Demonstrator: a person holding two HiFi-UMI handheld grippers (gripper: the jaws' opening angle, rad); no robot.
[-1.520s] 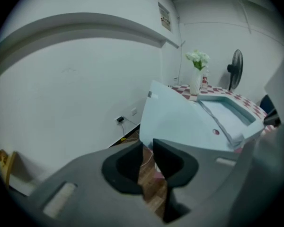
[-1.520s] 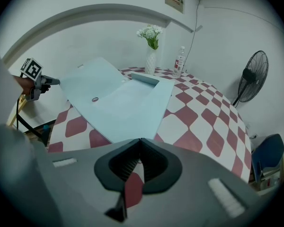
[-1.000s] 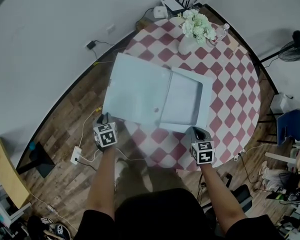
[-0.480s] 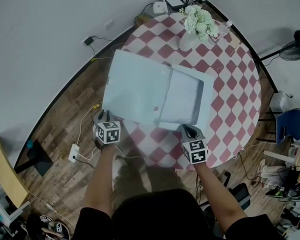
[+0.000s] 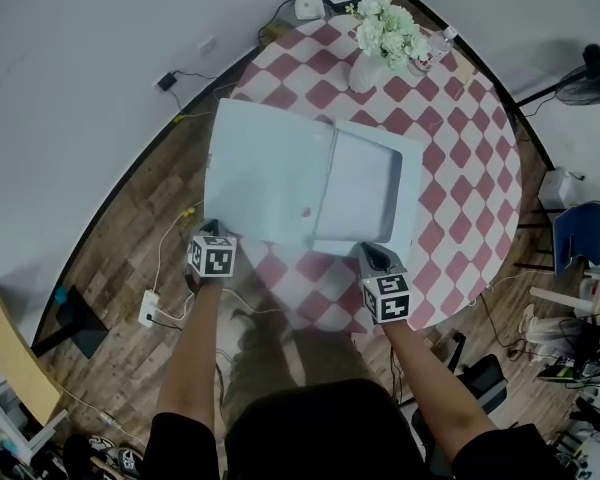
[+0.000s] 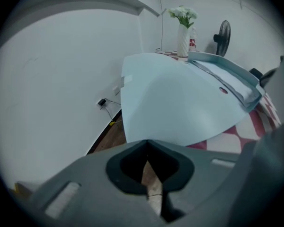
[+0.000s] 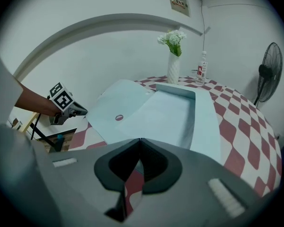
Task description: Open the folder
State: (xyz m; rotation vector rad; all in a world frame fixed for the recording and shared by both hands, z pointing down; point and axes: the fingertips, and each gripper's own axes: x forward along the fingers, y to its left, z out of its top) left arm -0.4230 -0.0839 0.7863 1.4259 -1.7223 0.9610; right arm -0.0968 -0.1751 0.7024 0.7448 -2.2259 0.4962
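Observation:
A pale blue folder lies spread open on the round checkered table. Its left cover juts out past the table's edge, and its right half holds a shallow box-like pocket. A small round clasp sits near the spine. My left gripper is shut and holds nothing. It hovers just off the cover's near left corner, and the cover fills the left gripper view. My right gripper is shut and holds nothing. Its tip is at the folder's near edge.
A white vase of flowers and a small bottle stand at the table's far side. A fan and a blue chair are at the right. A power strip and cables lie on the wooden floor at the left.
My right gripper has moved left, up to the folder's near edge. My left gripper has stayed by the cover's near left corner. The folder lies as before.

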